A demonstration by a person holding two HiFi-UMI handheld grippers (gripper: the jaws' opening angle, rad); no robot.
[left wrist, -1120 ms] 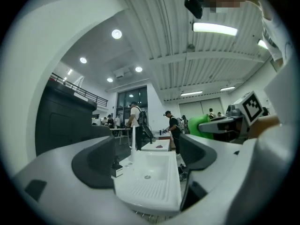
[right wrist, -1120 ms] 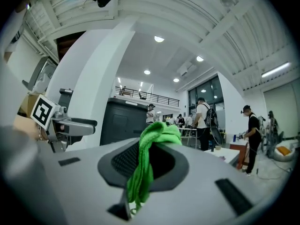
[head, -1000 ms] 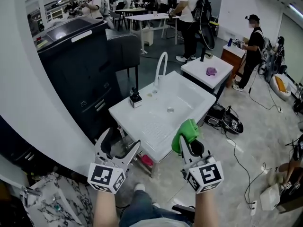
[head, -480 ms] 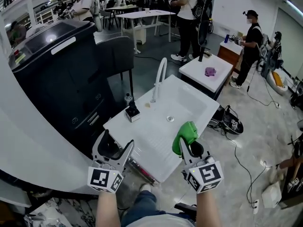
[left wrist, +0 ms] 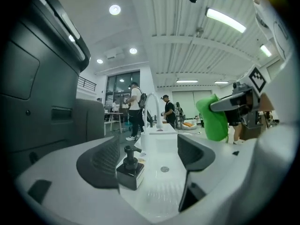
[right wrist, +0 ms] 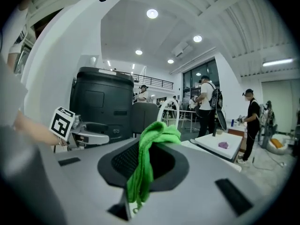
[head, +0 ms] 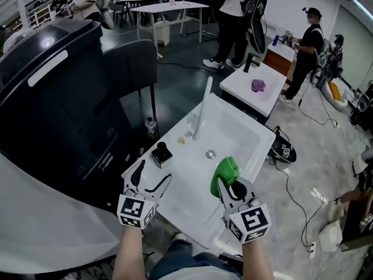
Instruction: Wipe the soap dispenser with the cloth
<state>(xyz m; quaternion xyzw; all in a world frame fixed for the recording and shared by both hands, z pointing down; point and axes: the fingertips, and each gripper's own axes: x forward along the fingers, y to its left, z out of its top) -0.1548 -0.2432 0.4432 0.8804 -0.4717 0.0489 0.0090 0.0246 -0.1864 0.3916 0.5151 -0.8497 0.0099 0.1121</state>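
A small black soap dispenser [head: 161, 154] with a pump top stands on the left rim of the white sink [head: 233, 134]; the left gripper view shows the dispenser [left wrist: 129, 168] just ahead, between the jaws' line. My left gripper [head: 153, 180] is open, short of the dispenser, with nothing in it. My right gripper [head: 226, 185] is shut on a bright green cloth [head: 224, 173] over the sink's near edge. The cloth [right wrist: 149, 159] hangs bunched from the jaws in the right gripper view.
A white curved faucet [head: 201, 107] rises at the sink's back. A large black machine [head: 52, 98] stands to the left. A second white counter [head: 256, 81] with a purple cloth [head: 258, 86] lies beyond. Several people stand further back; cables cross the floor at right.
Both grippers have moved forward toward the sink. The left gripper now sits close to the dispenser; the right one still holds the green cloth.
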